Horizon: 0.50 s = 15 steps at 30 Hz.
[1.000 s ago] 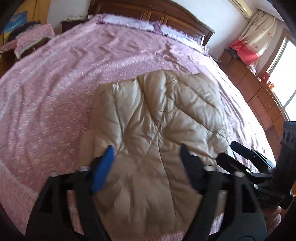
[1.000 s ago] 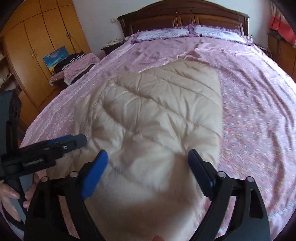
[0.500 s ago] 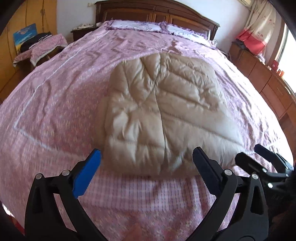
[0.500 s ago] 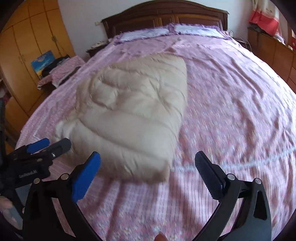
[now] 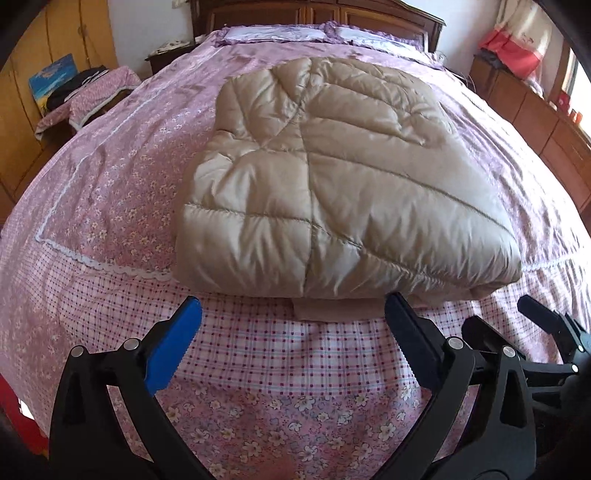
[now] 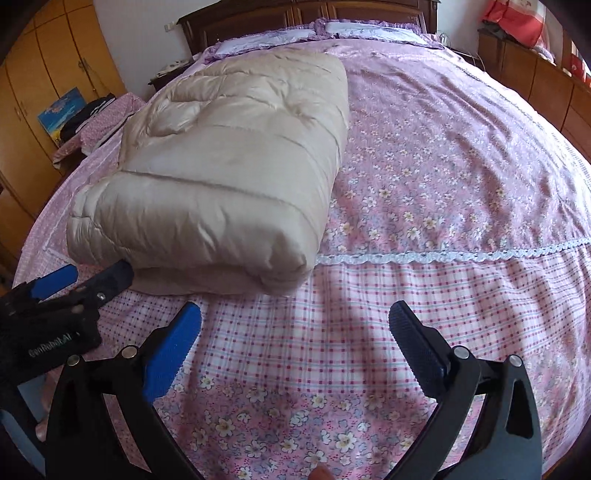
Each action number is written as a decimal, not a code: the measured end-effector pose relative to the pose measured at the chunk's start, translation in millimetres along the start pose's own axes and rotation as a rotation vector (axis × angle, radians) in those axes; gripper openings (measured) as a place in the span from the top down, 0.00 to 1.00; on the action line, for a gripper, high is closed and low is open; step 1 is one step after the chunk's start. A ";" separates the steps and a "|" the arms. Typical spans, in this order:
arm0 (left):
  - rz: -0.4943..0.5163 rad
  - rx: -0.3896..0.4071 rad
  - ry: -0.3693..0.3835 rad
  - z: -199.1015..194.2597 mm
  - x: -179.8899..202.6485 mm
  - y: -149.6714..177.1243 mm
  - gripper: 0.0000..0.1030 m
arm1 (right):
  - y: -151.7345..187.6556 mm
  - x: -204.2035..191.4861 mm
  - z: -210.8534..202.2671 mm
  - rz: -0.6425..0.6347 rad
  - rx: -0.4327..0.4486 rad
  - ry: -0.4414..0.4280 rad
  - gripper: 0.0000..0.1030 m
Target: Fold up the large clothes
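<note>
I see the beige quilted puffer jacket (image 5: 332,177) lying folded into a thick rectangular bundle on the pink floral bedspread (image 5: 110,192), toward the foot of the bed and left of centre in the right wrist view (image 6: 229,173). Its folded front edge sits right at the white lace trim (image 6: 443,255) where the floral cloth meets the pink-and-white checked band (image 6: 295,332). A flat beige flap (image 5: 332,309) pokes out from under the bundle's near edge onto the checks.

My left gripper (image 5: 291,345) hangs over the checked band just in front of the bundle, jaws wide apart, nothing between them; blue pad (image 5: 173,343) on one side, dark ribbed pad (image 5: 410,339) on the other. Not touching the jacket as far as I can tell. My right gripper (image 6: 295,349) is also spread wide and empty, over the checked band, to the right of the bundle's corner and apart from it. In the right wrist view the left gripper's tips (image 6: 88,280) sit close by the bundle's near-left corner; contact unclear.

Further out: purple-edged pillows (image 5: 277,33) against the dark wooden headboard (image 5: 332,14), orange-brown wardrobe (image 6: 44,74) on the left w/ a small table draped in pink cloth (image 5: 99,96), wooden cabinets (image 5: 535,122) along the right, red-and-cream curtain (image 5: 517,40) by the window.
</note>
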<state>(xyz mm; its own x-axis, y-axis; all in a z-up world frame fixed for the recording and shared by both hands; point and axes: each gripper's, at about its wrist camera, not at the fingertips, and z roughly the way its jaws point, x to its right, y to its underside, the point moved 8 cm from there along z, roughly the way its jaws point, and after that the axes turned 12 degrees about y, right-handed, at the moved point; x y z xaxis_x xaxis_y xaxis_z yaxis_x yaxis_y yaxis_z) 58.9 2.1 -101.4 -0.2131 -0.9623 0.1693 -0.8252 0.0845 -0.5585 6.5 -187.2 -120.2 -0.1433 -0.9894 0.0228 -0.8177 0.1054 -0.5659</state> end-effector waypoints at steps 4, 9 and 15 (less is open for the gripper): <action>-0.002 -0.009 0.004 0.9 0.1 1.0 0.04 | 1.3 0.2 0.4 0.014 -0.009 -0.006 0.05; -0.008 -0.009 -0.002 1.2 4.4 2.0 0.04 | 2.6 0.8 0.8 0.021 -0.017 -0.006 0.05; -0.015 -0.010 0.004 2.1 2.8 4.1 0.04 | 2.1 -0.2 0.3 0.024 -0.021 -0.010 0.05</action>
<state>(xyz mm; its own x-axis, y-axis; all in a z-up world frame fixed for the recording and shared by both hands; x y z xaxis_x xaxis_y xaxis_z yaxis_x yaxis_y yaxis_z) 56.0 -0.8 -105.0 -0.2028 -0.9624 0.1808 -0.8333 0.0727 -0.5480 4.9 -186.8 -121.6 -0.1578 -0.9875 0.0012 -0.8254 0.1312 -0.5491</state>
